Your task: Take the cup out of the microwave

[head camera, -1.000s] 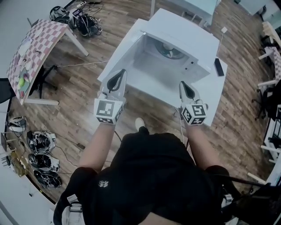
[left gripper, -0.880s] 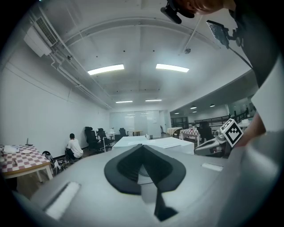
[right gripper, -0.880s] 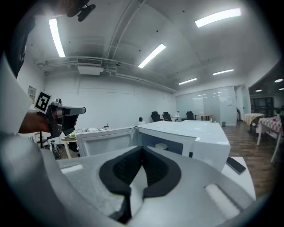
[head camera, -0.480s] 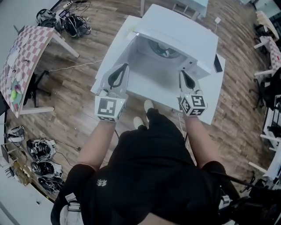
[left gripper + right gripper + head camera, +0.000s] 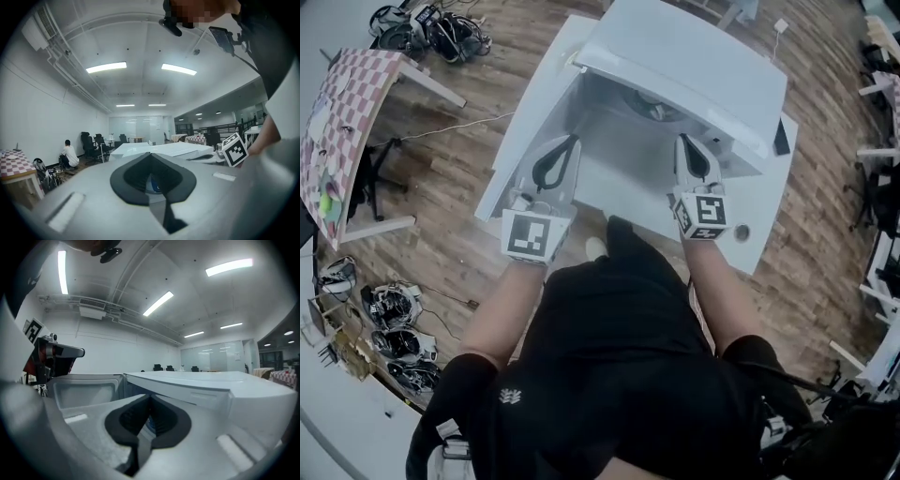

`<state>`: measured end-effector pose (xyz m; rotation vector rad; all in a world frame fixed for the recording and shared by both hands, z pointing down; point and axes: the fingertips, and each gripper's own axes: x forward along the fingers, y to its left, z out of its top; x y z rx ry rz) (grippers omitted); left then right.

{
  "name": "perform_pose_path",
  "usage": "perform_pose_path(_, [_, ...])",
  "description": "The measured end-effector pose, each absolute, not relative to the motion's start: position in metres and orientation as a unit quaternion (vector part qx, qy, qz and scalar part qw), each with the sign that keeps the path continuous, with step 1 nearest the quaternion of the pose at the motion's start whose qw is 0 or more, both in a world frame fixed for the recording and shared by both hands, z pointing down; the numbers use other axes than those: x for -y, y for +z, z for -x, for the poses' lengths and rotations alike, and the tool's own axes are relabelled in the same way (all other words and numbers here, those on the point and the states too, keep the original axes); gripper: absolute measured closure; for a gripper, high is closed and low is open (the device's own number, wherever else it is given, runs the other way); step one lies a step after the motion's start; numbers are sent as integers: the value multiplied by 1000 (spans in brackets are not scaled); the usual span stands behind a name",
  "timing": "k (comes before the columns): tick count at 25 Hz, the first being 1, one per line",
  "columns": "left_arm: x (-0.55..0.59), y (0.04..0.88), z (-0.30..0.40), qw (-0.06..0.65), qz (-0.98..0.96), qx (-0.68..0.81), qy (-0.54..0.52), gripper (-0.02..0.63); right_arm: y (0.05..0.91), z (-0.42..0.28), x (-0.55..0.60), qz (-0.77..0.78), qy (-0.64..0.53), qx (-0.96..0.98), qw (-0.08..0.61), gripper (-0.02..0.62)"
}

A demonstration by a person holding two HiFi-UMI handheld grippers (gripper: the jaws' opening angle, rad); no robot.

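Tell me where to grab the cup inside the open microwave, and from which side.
Take the cup by its side wall, coming in level through the open front of the microwave: the roof covers it from above, and only part of its round rim shows. No handle is visible. The right hand-held gripper looks nearer; its jaws are together, so open first.

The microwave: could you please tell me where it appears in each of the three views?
Head view: the microwave fills the top centre, its open cavity facing the bottom of the picture.
Left gripper view: low at centre, just beyond the jaws.
Right gripper view: centre to right, its open door at left.
Shared landmark: its flat white top.
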<state>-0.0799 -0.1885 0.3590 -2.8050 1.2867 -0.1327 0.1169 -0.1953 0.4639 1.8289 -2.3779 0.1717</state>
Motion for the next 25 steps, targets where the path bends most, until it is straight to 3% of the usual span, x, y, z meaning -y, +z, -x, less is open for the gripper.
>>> perform_pose_path(5, [211, 389, 62, 9, 911, -410, -51, 600, 504, -111, 223, -590, 78, 799, 84, 587])
perform_pose_path(14, [239, 418, 44, -14, 914, -402, -61, 600, 549, -114, 257, -588, 91, 799, 89, 507])
perform_pose_path(18, [246, 424, 34, -9, 915, -398, -63, 600, 559, -114, 268, -587, 96, 799, 90, 407])
perform_pose_path(25, [257, 441, 31, -5, 916, -394, -79, 600, 572, -110, 290, -582, 105, 802, 85, 344])
